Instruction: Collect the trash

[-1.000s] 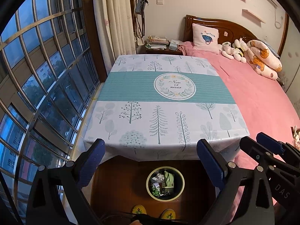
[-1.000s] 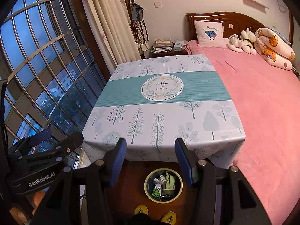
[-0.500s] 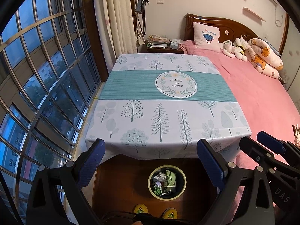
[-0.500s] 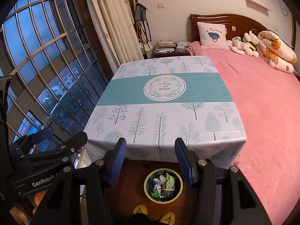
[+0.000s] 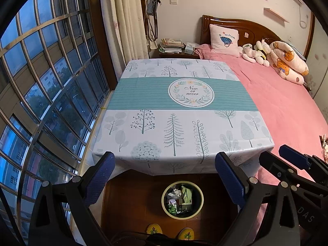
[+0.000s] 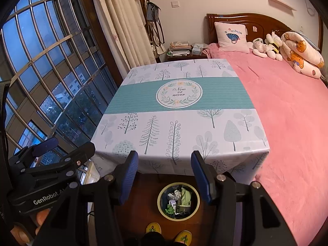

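Fingers of both the left gripper [image 5: 164, 176] and right gripper [image 6: 164, 174] gape empty above the wastebasket [image 5: 182, 199] at lower centre, whose crumpled paper trash [image 5: 174, 194] looks light, soft, easily pinched anywhere.

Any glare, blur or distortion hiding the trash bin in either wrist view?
Left wrist: sharp, no glare; fisheye bows the window bars; trash bin dim but readable. Right wrist: same bowing, bin sharp, dim floor around it.
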The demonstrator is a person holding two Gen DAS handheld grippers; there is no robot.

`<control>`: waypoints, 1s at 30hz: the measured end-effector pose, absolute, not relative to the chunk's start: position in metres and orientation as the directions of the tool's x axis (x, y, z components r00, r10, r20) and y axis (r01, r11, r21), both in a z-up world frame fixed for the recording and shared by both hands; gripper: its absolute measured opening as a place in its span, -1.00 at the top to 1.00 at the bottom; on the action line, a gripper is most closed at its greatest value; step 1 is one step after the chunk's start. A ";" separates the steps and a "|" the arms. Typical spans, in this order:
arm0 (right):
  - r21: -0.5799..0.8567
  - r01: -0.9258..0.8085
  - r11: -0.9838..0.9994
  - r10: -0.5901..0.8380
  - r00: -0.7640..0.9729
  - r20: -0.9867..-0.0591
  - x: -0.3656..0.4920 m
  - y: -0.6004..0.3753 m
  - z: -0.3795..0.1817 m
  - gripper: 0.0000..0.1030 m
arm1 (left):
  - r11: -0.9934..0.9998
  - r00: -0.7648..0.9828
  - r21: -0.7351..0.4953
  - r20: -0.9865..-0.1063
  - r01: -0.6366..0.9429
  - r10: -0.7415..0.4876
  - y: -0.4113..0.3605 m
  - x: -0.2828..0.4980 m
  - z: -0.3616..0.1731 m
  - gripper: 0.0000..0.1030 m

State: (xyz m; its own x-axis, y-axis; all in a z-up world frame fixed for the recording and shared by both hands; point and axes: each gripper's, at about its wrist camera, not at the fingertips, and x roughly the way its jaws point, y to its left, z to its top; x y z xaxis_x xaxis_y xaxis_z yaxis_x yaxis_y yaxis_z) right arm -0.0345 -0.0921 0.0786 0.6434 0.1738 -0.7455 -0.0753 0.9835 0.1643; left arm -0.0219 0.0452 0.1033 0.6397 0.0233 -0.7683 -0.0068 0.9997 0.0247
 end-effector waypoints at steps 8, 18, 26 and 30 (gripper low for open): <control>0.165 -0.071 0.984 0.171 0.643 -0.746 -0.036 -0.091 0.076 -0.05 | 1.000 0.639 0.025 -0.768 -0.007 0.024 0.045 -0.022 0.103 -0.89; 0.166 -0.070 0.984 0.171 0.642 -0.747 -0.035 -0.093 0.077 -0.05 | 1.000 0.639 0.027 -0.769 -0.003 0.023 0.043 -0.021 0.102 -0.89; 0.174 -0.061 0.983 0.172 0.636 -0.752 -0.034 -0.092 0.073 -0.05 | 1.000 0.633 0.029 -0.773 0.000 0.022 0.042 -0.020 0.098 -0.89; 0.175 -0.061 0.983 0.174 0.634 -0.753 -0.034 -0.092 0.072 -0.05 | 1.000 0.628 0.030 -0.778 0.002 0.023 0.043 -0.018 0.097 -0.89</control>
